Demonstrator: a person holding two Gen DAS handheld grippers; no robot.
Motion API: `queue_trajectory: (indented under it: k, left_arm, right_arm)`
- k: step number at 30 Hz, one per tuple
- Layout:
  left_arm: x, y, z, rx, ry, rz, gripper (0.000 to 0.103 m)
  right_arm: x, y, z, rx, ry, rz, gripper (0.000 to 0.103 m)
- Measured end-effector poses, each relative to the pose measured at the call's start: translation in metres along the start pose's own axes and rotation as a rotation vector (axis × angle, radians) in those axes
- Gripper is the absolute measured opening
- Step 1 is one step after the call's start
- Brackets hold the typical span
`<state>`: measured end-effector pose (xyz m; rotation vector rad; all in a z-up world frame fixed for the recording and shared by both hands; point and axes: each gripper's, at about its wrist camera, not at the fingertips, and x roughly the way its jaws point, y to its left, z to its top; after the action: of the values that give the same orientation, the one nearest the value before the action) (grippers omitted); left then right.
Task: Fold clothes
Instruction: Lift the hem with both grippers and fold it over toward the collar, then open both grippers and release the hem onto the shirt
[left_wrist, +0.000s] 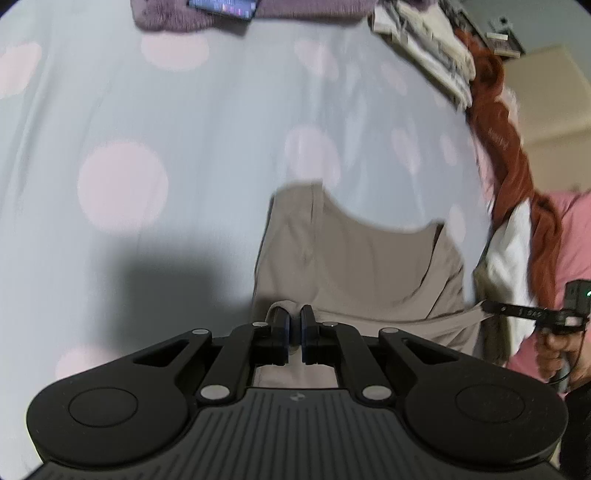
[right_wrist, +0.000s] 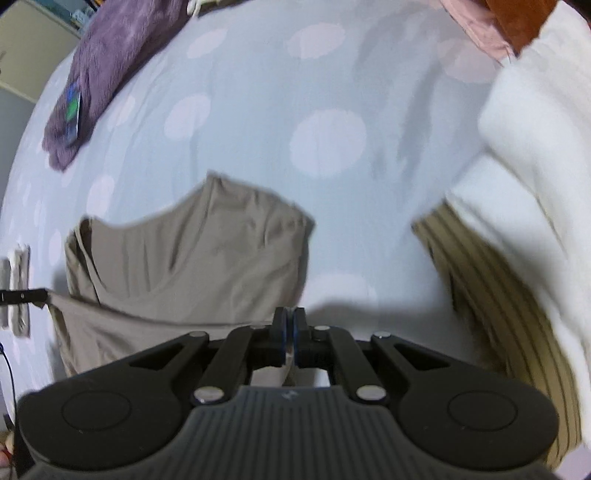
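L tongs (left_wrist: 294, 325): clamped on beige top (left_wrist: 354, 266) corner.
R tongs (right_wrist: 290, 325): pinched opposite corner.
Tip: keep held edge taut, both hands level.

Left black plastic two-finger claw (left_wrist: 294, 332): matte black body w/ ribbed grey centre panel showing a small round logo, two big round housings w/ raised discs either side. Linkage arms are carrying silver rivets, approx. four per side. Fingers (left_wrist: 279, 334) are wearing dark blue pads on inner faces.

Right black plastic two-finger claw (right_wrist: 290, 334): same build, same ribbed panel w/ faint mark, silver rivets, blue-edged pads. Seen from left cam it's showing a slim black bar w/ small holes, a boxy camera block w/ green LED glowing, thin black cable trailing below.

Person's hand (left_wrist: 557, 350) is showing beside a pink sleeve (left_wrist: 576, 236).
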<state>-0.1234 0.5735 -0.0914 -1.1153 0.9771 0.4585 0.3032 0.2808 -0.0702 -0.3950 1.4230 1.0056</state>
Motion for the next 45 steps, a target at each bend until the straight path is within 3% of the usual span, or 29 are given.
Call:
queue_trajectory:
  k: [7, 13, 18, 23, 29, 32, 33, 35, 36, 39, 41, 45]
  left_arm:
    - [-0.002, 0.005, 0.04, -0.041, -0.052, -0.003, 0.004]
    - [0.014, 0.001, 0.063, -0.041, -0.034, 0.02, 0.004]
    - [0.031, 0.002, 0.07, -0.034, 0.001, 0.075, 0.004]
    - [0.034, 0.012, 0.076, -0.09, -0.015, 0.063, 0.004]
    - [0.03, 0.017, 0.076, -0.106, -0.091, 0.092, 0.004]
    - [0.027, 0.019, 0.076, -0.112, -0.131, 0.108, 0.007]
    - [0.026, 0.019, 0.077, -0.115, -0.144, 0.113, 0.016]
    - [0.023, 0.021, 0.076, -0.128, -0.174, 0.128, 0.035]
    - [0.02, 0.023, 0.075, -0.136, -0.193, 0.141, 0.039]
    - [0.007, 0.016, 0.066, -0.06, -0.259, 0.162, 0.039]
    - [0.001, 0.003, 0.055, 0.062, -0.302, 0.163, 0.039]
    - [0.0, -0.032, 0.015, 0.402, -0.334, 0.136, 0.039]
  right_arm:
    - [0.003, -0.008, 0.043, 0.065, -0.067, 0.023, 0.004]
    - [0.017, -0.006, 0.066, 0.078, -0.057, 0.017, 0.004]
    - [0.038, -0.005, 0.076, 0.081, -0.027, 0.002, 0.004]
    - [0.047, -0.015, 0.081, 0.127, -0.018, 0.014, 0.004]
    - [0.046, -0.029, 0.081, 0.191, -0.075, 0.081, 0.004]
    - [0.049, -0.026, 0.078, 0.184, -0.091, 0.071, 0.005]
    - [0.048, -0.026, 0.077, 0.187, -0.11, 0.051, 0.012]
    - [0.045, -0.029, 0.075, 0.208, -0.16, 0.023, 0.042]
    - [0.041, -0.032, 0.074, 0.224, -0.191, 0.015, 0.054]
    - [0.025, -0.035, 0.068, 0.202, -0.286, 0.013, 0.05]
    - [0.013, -0.021, 0.061, 0.049, -0.344, -0.037, 0.049]
    - [0.012, 0.024, 0.035, -0.308, -0.334, -0.076, 0.044]
